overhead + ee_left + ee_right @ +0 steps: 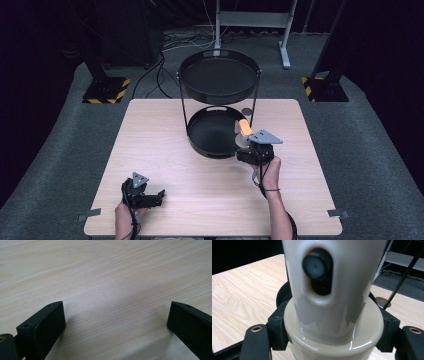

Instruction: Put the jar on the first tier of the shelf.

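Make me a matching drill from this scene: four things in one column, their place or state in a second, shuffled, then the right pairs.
Things
1. left tongs
2. right tongs
3. upper tray
4. cream bottle

Places or states
A. raised on thin rods above the lower tray
B. open over bare wooden table
C. clamped between two black jaws
D. shut, at the lower tray's right rim

Pairs: 1-B, 2-D, 3-A, 4-C
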A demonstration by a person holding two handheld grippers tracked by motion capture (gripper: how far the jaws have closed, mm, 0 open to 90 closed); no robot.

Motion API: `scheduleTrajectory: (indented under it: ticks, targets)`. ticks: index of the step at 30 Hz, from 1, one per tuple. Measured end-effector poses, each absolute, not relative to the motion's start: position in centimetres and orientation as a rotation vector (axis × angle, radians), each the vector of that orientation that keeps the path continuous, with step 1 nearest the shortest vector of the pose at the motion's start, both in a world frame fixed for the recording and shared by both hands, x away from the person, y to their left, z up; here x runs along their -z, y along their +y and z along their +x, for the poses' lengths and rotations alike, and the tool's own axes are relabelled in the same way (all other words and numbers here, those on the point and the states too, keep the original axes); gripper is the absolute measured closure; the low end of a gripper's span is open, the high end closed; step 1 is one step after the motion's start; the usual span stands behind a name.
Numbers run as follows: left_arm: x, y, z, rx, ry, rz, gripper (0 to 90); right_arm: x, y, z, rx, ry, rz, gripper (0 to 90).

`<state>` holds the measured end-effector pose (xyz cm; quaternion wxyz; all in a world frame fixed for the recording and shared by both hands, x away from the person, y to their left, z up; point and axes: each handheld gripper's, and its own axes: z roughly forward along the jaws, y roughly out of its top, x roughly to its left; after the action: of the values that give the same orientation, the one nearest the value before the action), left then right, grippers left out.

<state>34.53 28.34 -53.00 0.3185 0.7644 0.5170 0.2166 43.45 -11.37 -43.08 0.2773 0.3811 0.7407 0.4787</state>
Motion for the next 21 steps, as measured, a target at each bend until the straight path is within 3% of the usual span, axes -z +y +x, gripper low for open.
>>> scheduleTrajectory:
  ticks: [21]
  targets:
    - [53.0, 28.3, 34.5, -0.570, 1.359, 2.009, 1.4, 41.2, -10.6, 45.2, -1.287, 1.994, 0.986, 29.3]
